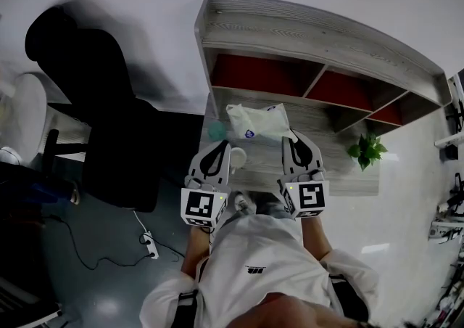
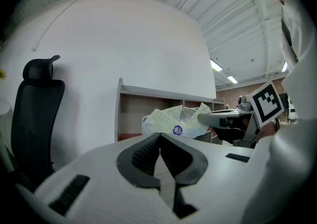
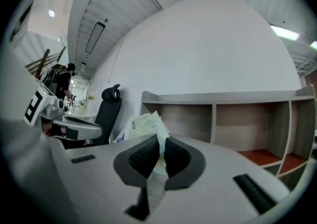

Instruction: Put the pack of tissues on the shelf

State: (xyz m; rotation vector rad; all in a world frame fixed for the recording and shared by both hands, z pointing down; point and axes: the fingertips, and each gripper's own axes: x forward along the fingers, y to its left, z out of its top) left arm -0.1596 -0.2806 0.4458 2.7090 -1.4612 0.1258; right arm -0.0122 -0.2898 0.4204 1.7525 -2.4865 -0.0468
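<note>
Right gripper (image 3: 161, 143): your jaws are clamped on a flap of the pack of tissues (image 1: 257, 120), so the pack moves with your hand
Left gripper (image 2: 159, 137): jaws closed together, holding nothing
Pack location: just in front of the shelf (image 1: 319, 38), outside it
Compartments (image 1: 262, 76): red floors, nothing seen inside

Black office chair (image 1: 109, 138) left, green plant (image 1: 366, 151) right.
</note>
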